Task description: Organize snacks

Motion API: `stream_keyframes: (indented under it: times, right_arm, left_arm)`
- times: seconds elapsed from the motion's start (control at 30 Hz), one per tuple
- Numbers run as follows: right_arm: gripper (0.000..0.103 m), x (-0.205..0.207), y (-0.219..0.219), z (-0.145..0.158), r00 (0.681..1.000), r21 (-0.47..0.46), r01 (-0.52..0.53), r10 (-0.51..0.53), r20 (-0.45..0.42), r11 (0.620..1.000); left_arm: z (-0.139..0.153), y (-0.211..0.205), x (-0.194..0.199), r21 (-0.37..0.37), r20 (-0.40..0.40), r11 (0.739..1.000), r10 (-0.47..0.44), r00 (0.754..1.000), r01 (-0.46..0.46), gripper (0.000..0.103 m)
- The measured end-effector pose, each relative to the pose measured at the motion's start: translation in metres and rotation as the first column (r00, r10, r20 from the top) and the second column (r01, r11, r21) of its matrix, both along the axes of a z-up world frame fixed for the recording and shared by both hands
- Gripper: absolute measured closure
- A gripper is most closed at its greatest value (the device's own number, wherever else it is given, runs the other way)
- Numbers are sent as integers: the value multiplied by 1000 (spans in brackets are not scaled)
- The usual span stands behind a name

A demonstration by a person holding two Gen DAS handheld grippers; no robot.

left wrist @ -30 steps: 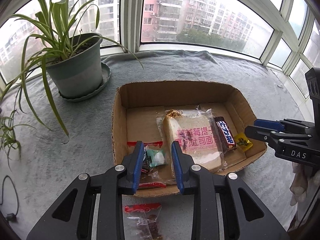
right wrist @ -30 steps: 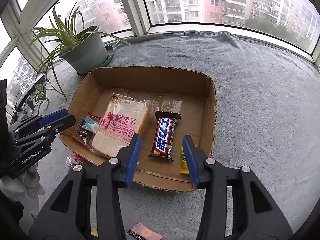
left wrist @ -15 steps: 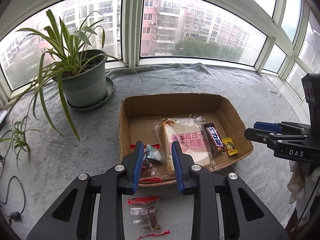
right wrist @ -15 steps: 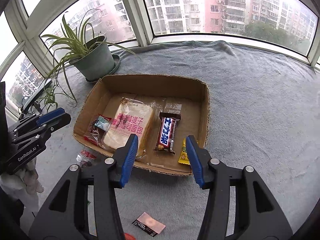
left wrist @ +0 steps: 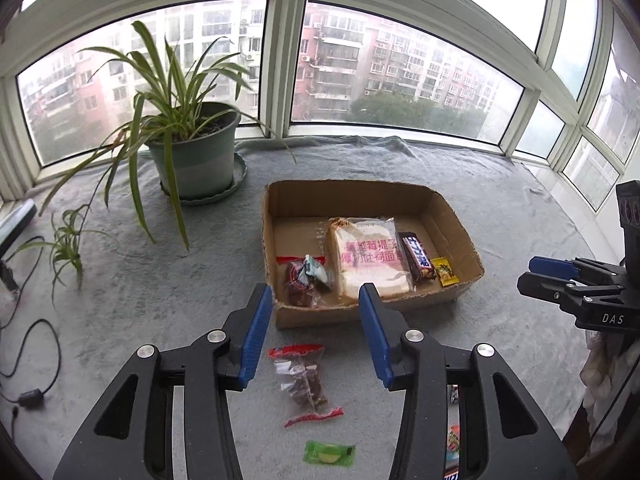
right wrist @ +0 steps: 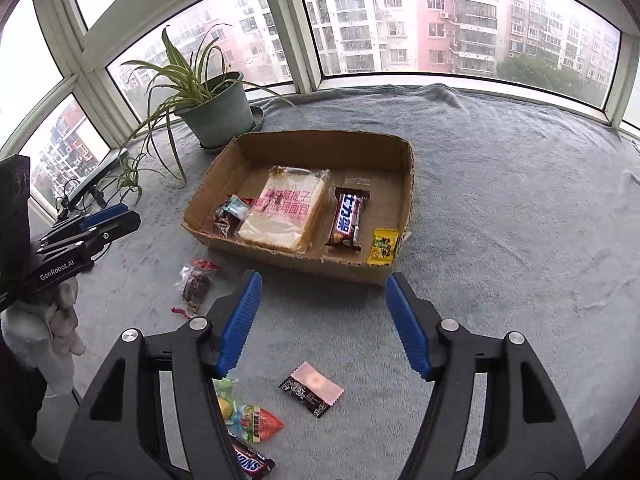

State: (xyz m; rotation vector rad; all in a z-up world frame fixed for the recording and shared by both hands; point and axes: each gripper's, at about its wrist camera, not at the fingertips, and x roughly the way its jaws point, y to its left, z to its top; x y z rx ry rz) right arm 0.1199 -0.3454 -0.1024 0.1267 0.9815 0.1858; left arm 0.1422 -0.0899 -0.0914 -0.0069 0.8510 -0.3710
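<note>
Left hand-held gripper (left wrist: 314,332) hangs with its blue fingers spread wide and nothing between them, just short of the near wall of the cardboard box (left wrist: 360,314). Right below that gap lies a clear red-sealed snack bag (left wrist: 304,380) on the grey cloth, outside the box, and nearer still a small green candy (left wrist: 329,453).

Right hand-held gripper (right wrist: 322,322) is open too, empty, also on the near side of the box (right wrist: 304,262). Closest to it, a dark wrapper with a pink face (right wrist: 312,388) sits on the cloth; by its left finger are a red-tipped packet (right wrist: 256,424) and a Snickers bar (right wrist: 252,462), all outside the box.

Inside the box, along the near wall: a small bag of sweets (right wrist: 228,216) at the left end, then the wrapped bread slice (right wrist: 286,212), a chocolate bar (right wrist: 348,218) beside it, and a yellow candy (right wrist: 384,246) in the right near corner. The far half of the box floor shows bare cardboard.

Beyond the box's far left corner stands a potted spider plant (left wrist: 192,152) by the window.
</note>
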Motion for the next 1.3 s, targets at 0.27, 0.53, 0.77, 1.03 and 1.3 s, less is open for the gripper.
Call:
stream_keyframes:
  times: [0.27, 0.53, 0.77, 1.03, 1.3]
  right_arm:
    - [35, -28, -2, -37, 997, 8, 3, -3, -78, 1000]
    - [35, -40, 7, -77, 988, -26, -20, 15, -154, 999]
    - [35, -36, 19, -101, 978, -61, -62, 49, -205, 996]
    - [45, -25, 27, -114, 969, -107, -108, 80, -235, 988]
    - [55, -22, 37, -115, 966, -141, -130, 93, -242, 981]
  left_arm:
    - [-36, 28, -23, -24, -104, 999, 41, 994, -44, 58]
    - [-66, 27, -26, -56, -189, 996, 64, 980, -76, 58]
    - [-88, 17, -21, -25, -225, 998, 56, 973, -63, 52]
    - [-103, 19, -12, -25, -258, 997, 65, 964, -74, 52]
    - [-103, 10, -10, -36, -258, 998, 34, 965, -45, 52]
